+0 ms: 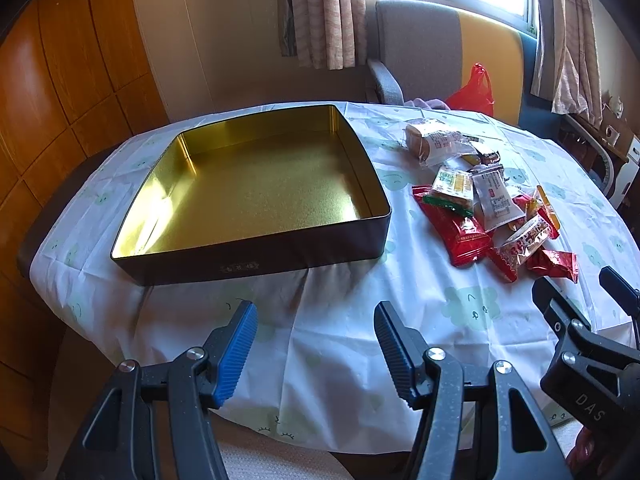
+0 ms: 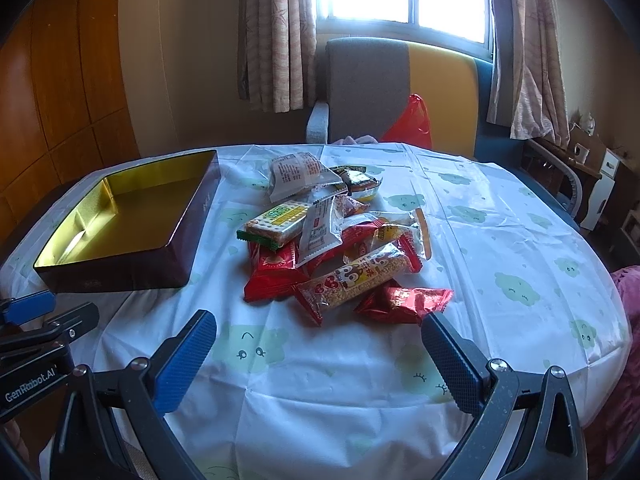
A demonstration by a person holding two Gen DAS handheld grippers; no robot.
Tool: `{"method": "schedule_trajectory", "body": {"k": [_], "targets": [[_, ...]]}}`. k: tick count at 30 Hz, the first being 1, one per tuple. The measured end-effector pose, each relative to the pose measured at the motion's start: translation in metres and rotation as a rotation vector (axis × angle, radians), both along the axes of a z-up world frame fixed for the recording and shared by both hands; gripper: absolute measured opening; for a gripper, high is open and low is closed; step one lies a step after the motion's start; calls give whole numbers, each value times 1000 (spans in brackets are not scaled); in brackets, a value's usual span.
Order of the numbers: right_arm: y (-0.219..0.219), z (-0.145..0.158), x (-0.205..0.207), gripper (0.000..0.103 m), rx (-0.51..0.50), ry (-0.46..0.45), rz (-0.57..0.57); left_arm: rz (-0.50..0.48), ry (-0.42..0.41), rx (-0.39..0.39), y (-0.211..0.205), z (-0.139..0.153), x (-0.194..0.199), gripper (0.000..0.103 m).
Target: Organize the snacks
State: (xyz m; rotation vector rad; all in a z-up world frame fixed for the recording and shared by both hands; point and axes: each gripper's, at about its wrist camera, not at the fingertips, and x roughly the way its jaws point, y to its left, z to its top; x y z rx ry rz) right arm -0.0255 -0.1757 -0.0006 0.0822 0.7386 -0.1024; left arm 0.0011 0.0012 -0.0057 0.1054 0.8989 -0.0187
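A dark square tin (image 1: pixel 248 258) with a gold inside stands empty on the table's left half; the right wrist view shows the tin (image 2: pixel 120 276) at the left. Right of it lies a heap of wrapped snacks (image 1: pixel 486 208): red packets, clear-wrapped cakes, a green cracker pack. In the right wrist view the snack heap (image 2: pixel 332 244) is just ahead, with a red foil packet (image 2: pixel 402 300) nearest. My left gripper (image 1: pixel 316 312) hangs open and empty over the cloth before the tin. My right gripper (image 2: pixel 318 324) is open and empty short of the heap.
A white tablecloth (image 2: pixel 500 240) with green cloud prints covers the round table. Behind it stands a grey and yellow armchair (image 2: pixel 400 92) with a red plastic bag (image 2: pixel 412 124). Wooden panelling (image 1: pixel 60 80) lines the left wall. Curtains and a bright window are at the back.
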Motion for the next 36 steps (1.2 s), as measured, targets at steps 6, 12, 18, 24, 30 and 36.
{"method": "schedule_trajectory", "body": {"k": [6, 12, 18, 24, 30, 36], "targets": [[1, 1, 0, 103, 0, -1, 0, -1, 0, 1, 1, 1, 0, 62], [3, 1, 0, 103, 1, 1, 5, -2, 1, 3, 1, 2, 0, 62], [4, 0, -1, 103, 3, 3, 8, -2, 3, 4, 1, 2, 0, 62], [4, 0, -1, 103, 3, 3, 8, -1, 4, 5, 1, 1, 0, 62], [5, 0, -1, 103, 4, 4, 9, 2, 8, 10, 2, 0, 1, 62], [5, 0, 0, 103, 5, 3, 10, 4, 7, 12, 2, -1, 1, 62]]}}
